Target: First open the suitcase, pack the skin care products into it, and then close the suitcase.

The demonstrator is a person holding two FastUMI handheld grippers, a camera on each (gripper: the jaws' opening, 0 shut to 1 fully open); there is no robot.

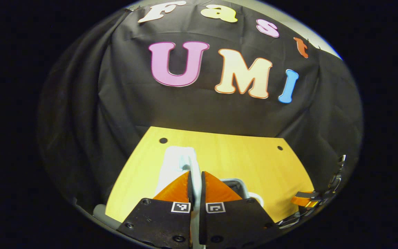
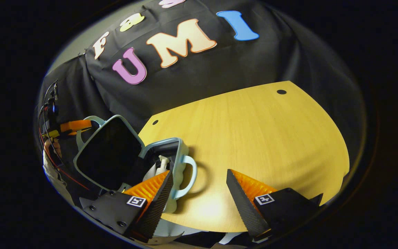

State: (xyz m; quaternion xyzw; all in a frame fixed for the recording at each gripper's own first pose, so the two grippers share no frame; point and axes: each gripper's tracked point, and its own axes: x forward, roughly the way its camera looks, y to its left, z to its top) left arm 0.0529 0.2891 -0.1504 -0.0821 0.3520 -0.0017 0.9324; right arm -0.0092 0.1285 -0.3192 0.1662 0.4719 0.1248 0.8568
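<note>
Here, in the left gripper view, the left gripper [image 1: 195, 181] has its jaws pressed on the thin edge of the suitcase lid [image 1: 195, 166], which stands upright above the desk [image 1: 240, 155]. In the right gripper view, the right gripper [image 2: 199, 188] hangs over the desk with its jaws spread wide and empty, and the suitcase [image 2: 180, 166] lies open just beside its fingers, with a pump bottle [image 2: 162, 163] inside.

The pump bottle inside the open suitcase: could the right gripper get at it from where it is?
Probably yes. The lid stands up, so the pump bottle is uncovered, and the right gripper is open just beside the suitcase, with nothing in between.
</note>
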